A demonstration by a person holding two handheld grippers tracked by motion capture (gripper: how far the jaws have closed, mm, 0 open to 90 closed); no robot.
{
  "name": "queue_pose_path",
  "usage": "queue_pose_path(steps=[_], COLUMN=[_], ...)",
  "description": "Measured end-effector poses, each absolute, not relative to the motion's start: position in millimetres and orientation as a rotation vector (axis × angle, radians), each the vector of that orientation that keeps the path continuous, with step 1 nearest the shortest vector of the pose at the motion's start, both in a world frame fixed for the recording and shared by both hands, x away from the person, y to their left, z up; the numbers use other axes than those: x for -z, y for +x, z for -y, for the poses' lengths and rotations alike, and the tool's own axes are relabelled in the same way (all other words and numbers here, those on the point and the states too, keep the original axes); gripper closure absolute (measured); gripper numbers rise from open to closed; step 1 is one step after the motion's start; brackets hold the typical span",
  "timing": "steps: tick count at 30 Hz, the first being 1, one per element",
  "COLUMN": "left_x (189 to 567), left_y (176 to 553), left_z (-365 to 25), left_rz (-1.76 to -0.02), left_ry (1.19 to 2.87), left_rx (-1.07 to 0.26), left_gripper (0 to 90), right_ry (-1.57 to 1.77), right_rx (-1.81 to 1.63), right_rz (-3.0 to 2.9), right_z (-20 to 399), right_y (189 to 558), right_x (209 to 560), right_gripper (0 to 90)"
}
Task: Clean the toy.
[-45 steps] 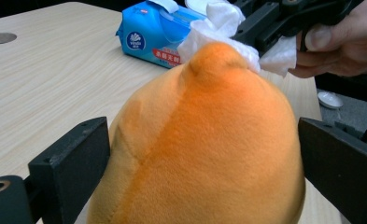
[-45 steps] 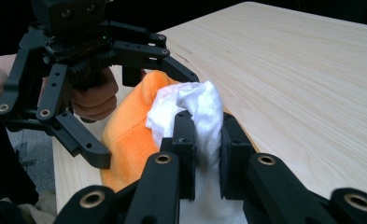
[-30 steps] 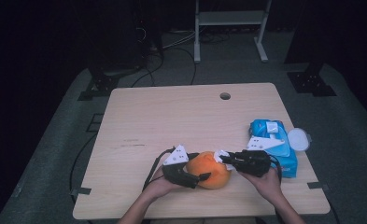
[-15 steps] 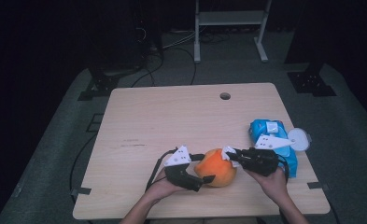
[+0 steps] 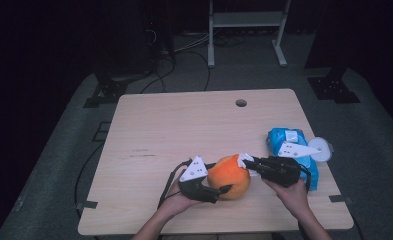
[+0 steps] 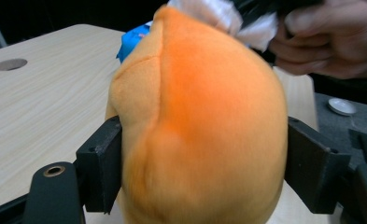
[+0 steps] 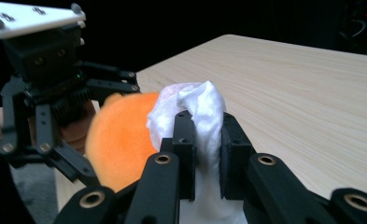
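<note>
A round orange plush ball (image 5: pixel 229 176) sits at the table's near edge, a crumpled white wipe (image 7: pixel 197 112) touching its top.

Blue wipes pack (image 5: pixel 287 141) on wooden table (image 5: pixel 184 130), white lid (image 5: pixel 323 150) beside

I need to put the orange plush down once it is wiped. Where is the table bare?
The far half of the table is bare, from the left edge across to the round hole. The near left corner is free too. It is crowded near the front right: the orange plush, both hand-held grippers and the blue wipes pack.
</note>
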State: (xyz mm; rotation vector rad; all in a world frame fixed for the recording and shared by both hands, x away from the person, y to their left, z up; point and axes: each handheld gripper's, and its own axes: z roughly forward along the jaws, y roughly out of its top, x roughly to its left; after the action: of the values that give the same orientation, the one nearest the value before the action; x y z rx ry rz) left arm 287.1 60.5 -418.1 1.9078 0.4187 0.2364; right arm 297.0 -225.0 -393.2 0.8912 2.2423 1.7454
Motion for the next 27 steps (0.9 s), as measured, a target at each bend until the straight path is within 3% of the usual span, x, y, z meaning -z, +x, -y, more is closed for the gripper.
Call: queue_pose_path(steps=[5,12,15,23,27], left_x=[427,427,437,440,441], left_y=[297,300,300,300,301], left_z=[-72,-70,-69,-65,-67], left_rz=[-0.472,-0.523,-0.528,-0.535,-0.524], left_ry=[1.946,1.928,1.886,1.879,1.872], left_rx=[-0.185,-0.213,-0.199,-0.238,-0.224], left_gripper=[23.7,23.9,10.6,20.7,20.5], right_ry=[0.909,0.759,0.749,0.659,0.746], right_rx=[-1.656,-1.681,-1.652,-1.594,-1.552], right_rz=[-2.320,-2.367,-2.379,-2.413,-2.366], right_z=[213,195,191,174,192], right_y=[301,288,289,277,289], right_x=[408,396,397,394,395], right_gripper=[78.8,78.7,78.8,78.8,78.8])
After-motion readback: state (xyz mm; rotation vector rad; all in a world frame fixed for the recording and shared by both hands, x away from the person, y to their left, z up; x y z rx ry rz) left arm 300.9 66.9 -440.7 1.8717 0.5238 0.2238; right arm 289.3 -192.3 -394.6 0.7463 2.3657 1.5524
